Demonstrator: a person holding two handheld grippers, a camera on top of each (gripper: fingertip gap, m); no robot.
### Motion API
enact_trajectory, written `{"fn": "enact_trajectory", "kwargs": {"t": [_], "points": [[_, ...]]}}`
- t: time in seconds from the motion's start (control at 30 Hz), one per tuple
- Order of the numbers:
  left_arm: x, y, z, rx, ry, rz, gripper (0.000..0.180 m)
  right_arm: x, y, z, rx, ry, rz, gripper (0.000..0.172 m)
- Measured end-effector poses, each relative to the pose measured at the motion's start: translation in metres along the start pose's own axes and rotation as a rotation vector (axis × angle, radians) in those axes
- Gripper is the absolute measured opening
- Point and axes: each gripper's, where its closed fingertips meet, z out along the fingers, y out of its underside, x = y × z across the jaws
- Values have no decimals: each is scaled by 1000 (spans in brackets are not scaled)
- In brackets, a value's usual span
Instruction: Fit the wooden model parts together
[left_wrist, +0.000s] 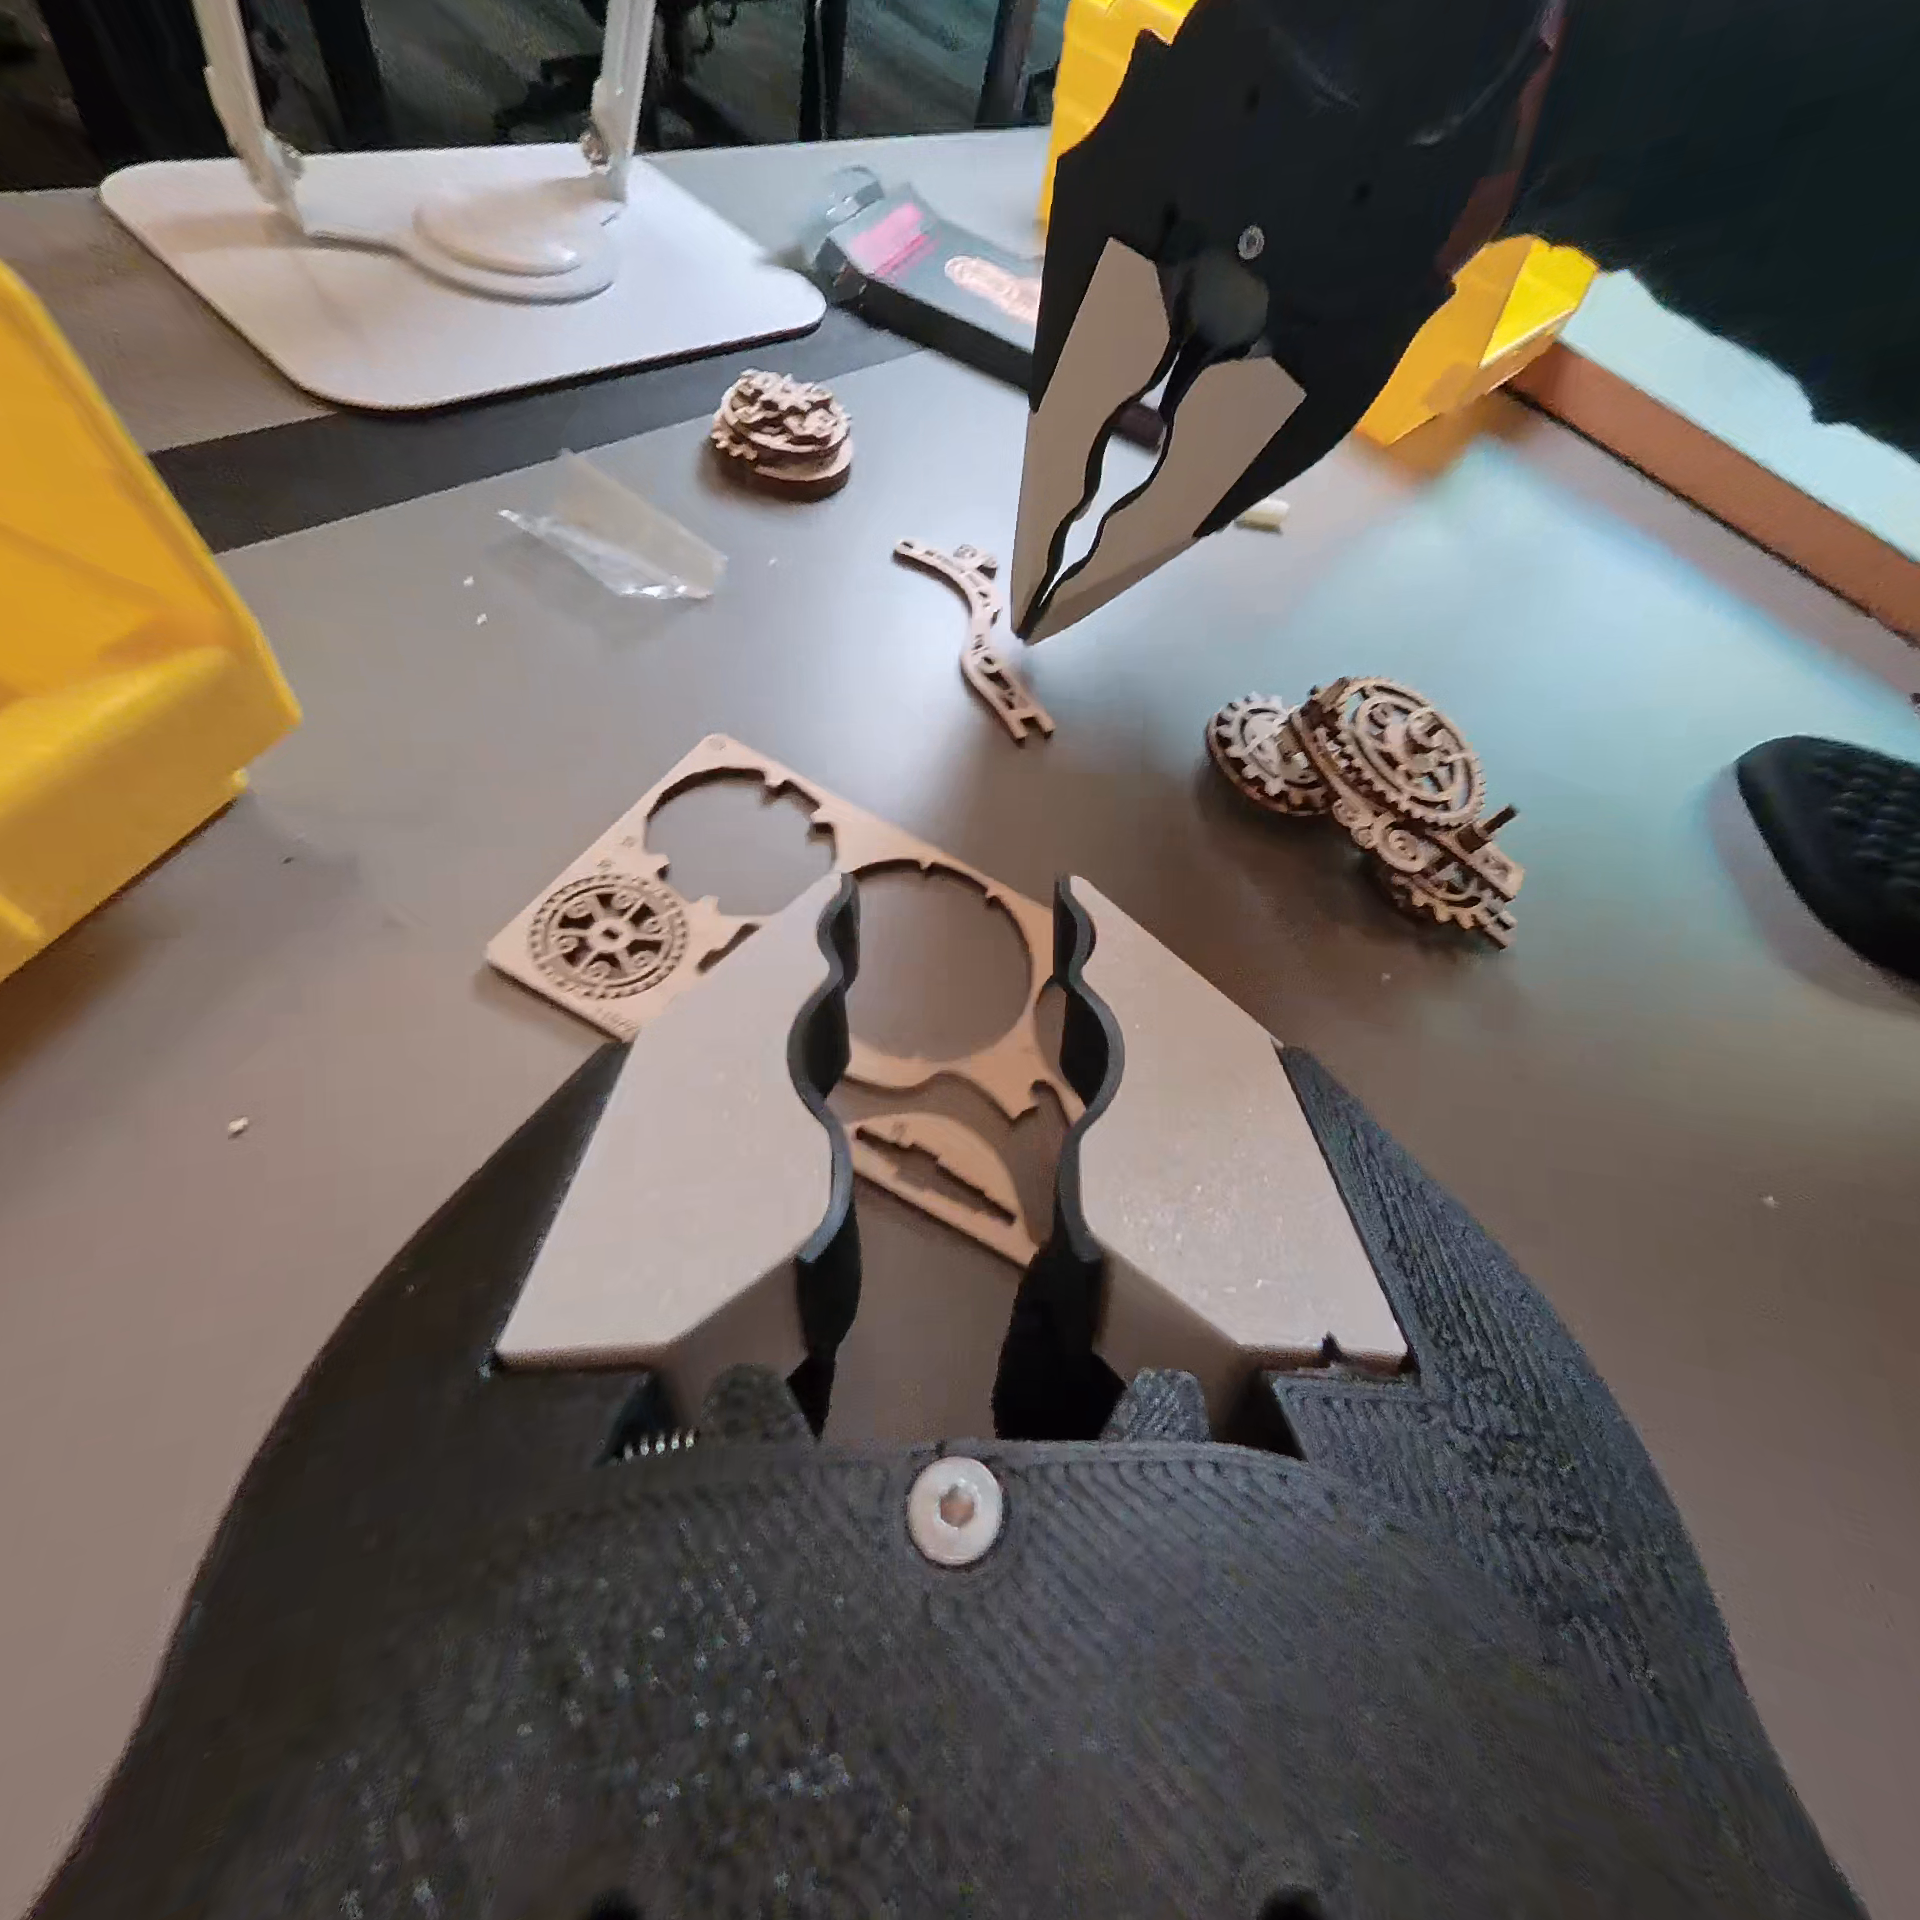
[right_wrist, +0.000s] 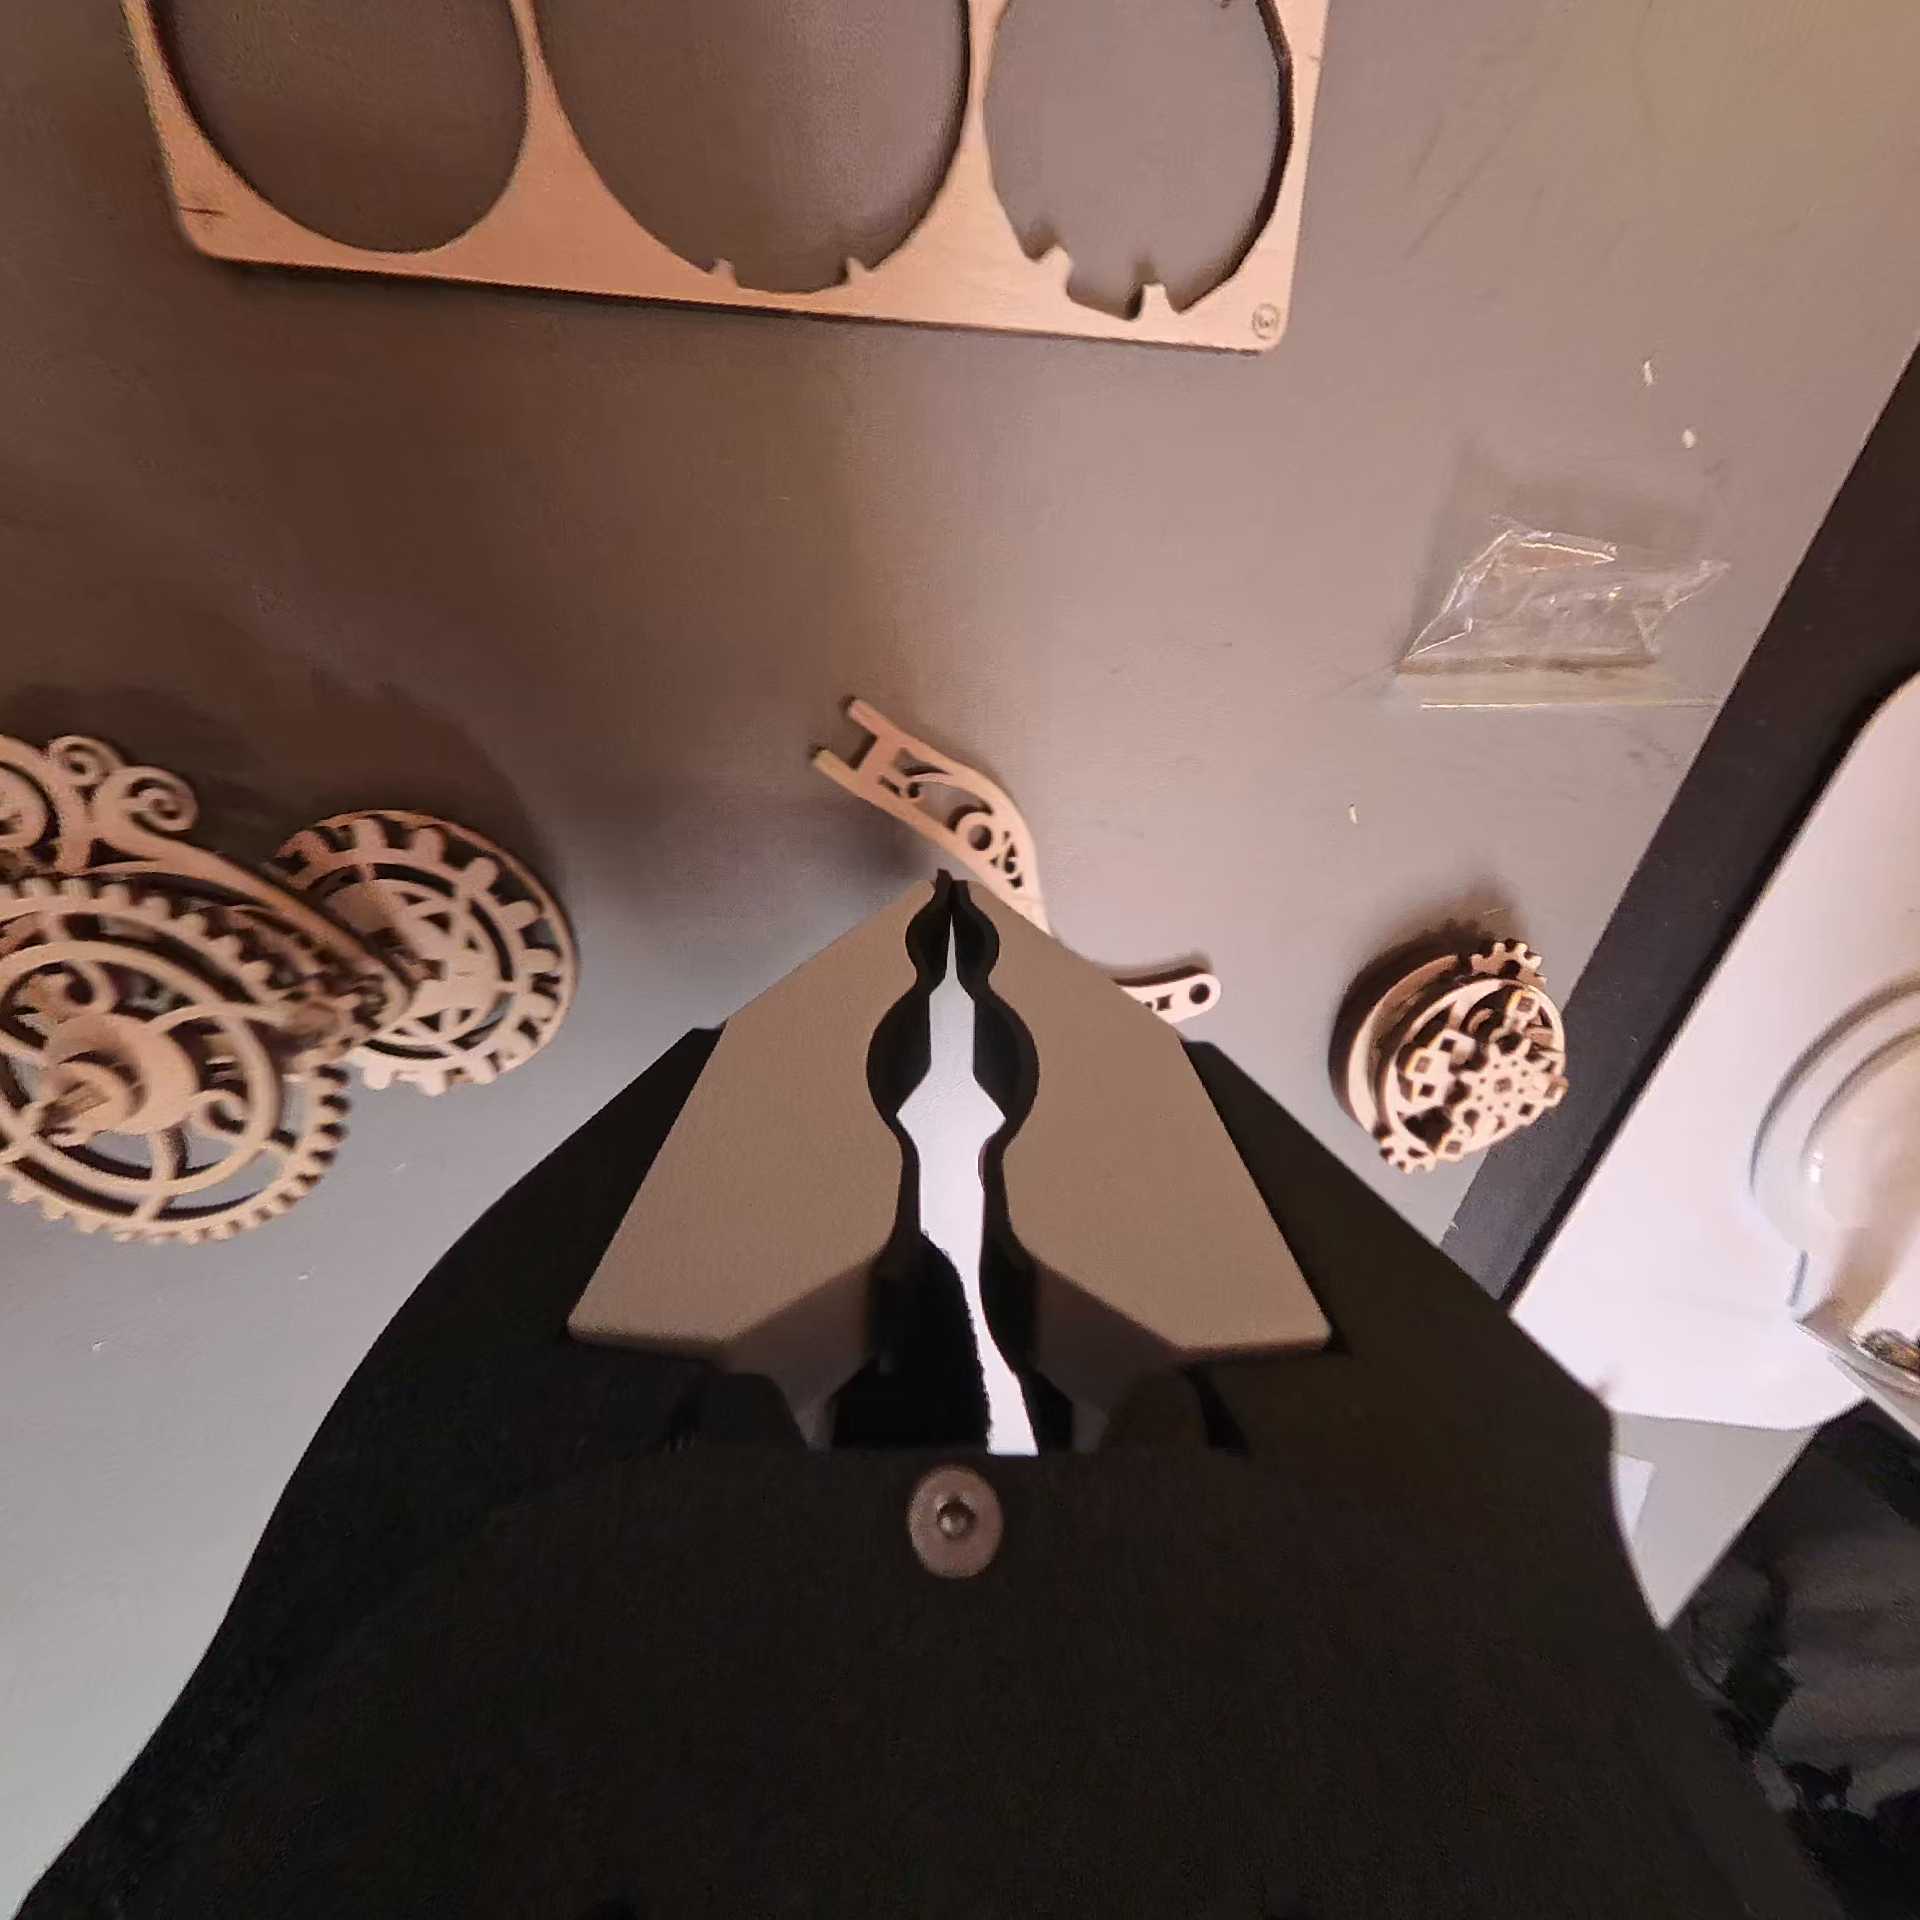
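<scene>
My left gripper (left_wrist: 958, 894) is open and empty. It hovers over a flat wooden sheet (left_wrist: 707, 769) with round cut-outs and one gear still in it. My right gripper (right_wrist: 948, 883) is shut, with its tips down at the table right beside a curved wooden piece (right_wrist: 966, 821). Nothing shows between its pads. It also shows in the left wrist view (left_wrist: 1029, 623), tips next to that piece (left_wrist: 1003, 691). A large assembled gear model (left_wrist: 1371, 769) lies to the right, and also shows in the right wrist view (right_wrist: 208, 997). A small round gear assembly (left_wrist: 779, 426) lies farther back.
Yellow bins stand at the left (left_wrist: 104, 675) and back right (left_wrist: 1475, 343). A white stand base (left_wrist: 468, 281), a black box (left_wrist: 935, 281) and a clear plastic bag (left_wrist: 613, 540) lie at the back. The wooden sheet (right_wrist: 935, 296) and a glass dome (right_wrist: 1849, 1195) show in the right wrist view. Some 15 cm of space lies between my two pairs of fingers.
</scene>
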Motion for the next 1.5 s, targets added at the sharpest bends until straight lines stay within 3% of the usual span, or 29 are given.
{"fn": "enact_trajectory", "kwargs": {"t": [0.3, 0.5, 0.67, 0.87, 1.03, 1.2, 1.37, 1.5], "points": [[70, -23, 20, 162, 204, -61, 36, -48, -33, -73, 94, 293, -168, 0], [112, -23, 28, 168, 340, -80, 36, -90, -54, -92, 138, 417, -248, 0], [102, -20, 29, 155, 246, -55, 29, -88, -42, -97, 113, 463, -179, 0], [80, -21, 28, 187, 192, -112, 27, -30, -8, -58, 128, 309, 57, 2], [68, -21, 22, 198, 109, -21, 34, 7, 6, -15, 85, 172, 114, 13], [66, -20, 24, 188, 94, 22, 35, 13, 11, 8, 10, 33, 94, 24], [70, -14, 32, 146, 102, 59, 35, 11, 9, 12, -13, -76, 124, 10], [67, -9, 35, 119, 87, 76, 34, 10, 8, 12, -9, -82, 139, 8]]}}
